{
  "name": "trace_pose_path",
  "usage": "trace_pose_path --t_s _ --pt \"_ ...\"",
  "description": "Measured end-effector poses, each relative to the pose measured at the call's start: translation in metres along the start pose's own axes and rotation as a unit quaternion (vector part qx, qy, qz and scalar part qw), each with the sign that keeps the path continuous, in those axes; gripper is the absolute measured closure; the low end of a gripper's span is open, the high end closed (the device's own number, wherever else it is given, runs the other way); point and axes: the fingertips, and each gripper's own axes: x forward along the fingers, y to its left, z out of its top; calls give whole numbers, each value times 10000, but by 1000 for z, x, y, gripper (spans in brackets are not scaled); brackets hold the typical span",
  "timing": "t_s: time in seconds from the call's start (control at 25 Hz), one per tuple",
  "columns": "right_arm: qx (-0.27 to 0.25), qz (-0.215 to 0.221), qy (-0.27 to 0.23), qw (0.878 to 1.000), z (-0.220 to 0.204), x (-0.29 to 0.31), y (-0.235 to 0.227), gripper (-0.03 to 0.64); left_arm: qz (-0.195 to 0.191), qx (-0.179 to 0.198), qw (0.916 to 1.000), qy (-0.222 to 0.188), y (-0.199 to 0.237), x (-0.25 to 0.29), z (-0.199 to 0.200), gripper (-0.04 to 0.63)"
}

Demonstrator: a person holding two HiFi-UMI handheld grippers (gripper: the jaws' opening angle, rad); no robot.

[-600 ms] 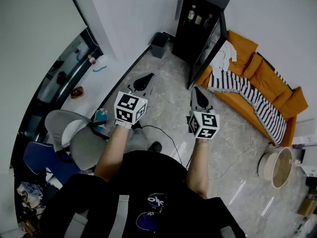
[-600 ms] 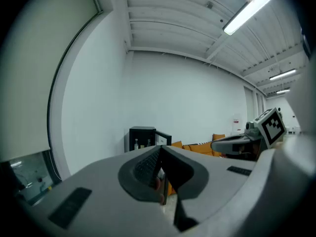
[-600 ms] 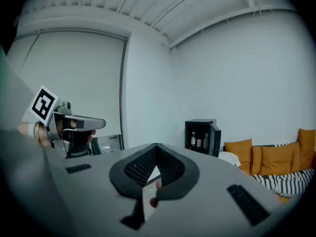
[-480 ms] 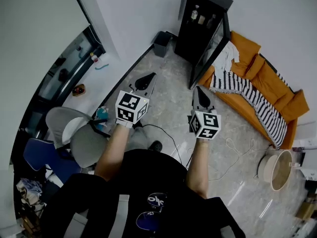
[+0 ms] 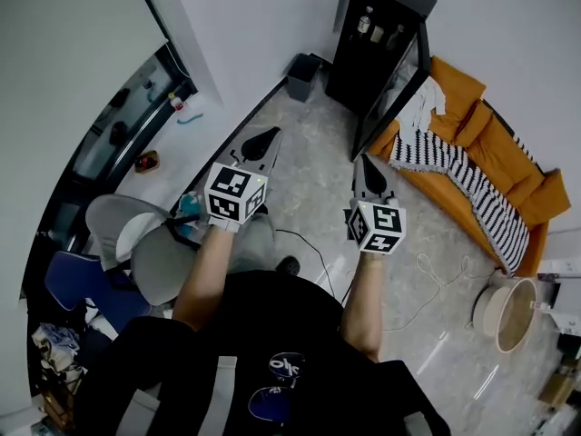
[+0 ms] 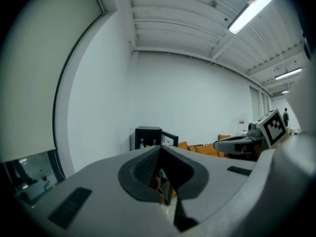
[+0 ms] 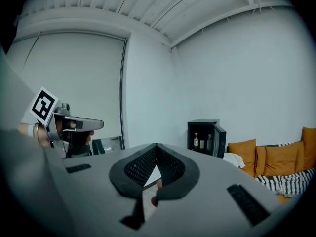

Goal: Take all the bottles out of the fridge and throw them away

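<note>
Three bottles (image 5: pixel 379 33) stood in a row on a shelf inside the black fridge (image 5: pixel 352 66), up in the top right part of the head view. They were well apart from both grippers. The door (image 5: pixel 397 87) of the fridge hung wide open, swung out toward the right of the frame.

A small dark bin (image 5: pixel 301 75) sat just to the left of the fridge, by the white wall. To the right was an orange sofa (image 5: pixel 508 157), with a white cloth (image 5: pixel 419 103) at its near end and a striped blanket (image 5: pixel 472 193) lying across it.

Lower down, near the middle of the frame, the left gripper (image 5: pixel 265 139) and the right gripper (image 5: pixel 361 163) were held over the pale floor (image 5: pixel 309 175), side by side but apart. Both pointed up the frame toward the fridge. Each one had its jaws pressed together with nothing between them — neither had hold of a bottle.

In the right gripper view the fridge stood right of the middle, above the closed jaw tips, with the bottles showing in its open front. In the left gripper view it stood just above the jaw tips.

A grey chair (image 5: pixel 159 262) was at the lower left, a thin cable (image 5: pixel 304 243) ran over the floor, and a round basket (image 5: pixel 508 312) sat at the lower right.
</note>
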Motion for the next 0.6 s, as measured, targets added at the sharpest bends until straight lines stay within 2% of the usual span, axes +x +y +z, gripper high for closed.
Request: trace_pose_path --t_s 0.32,0.6 --pt "-49 -113 183 9998 -2 66 -22 617 -245 41 9997 46 39 62 -5 595" --pt "-18 -378 370 9986 12 167 -45 617 -533 -163 9984 114 118 147 -4 595"
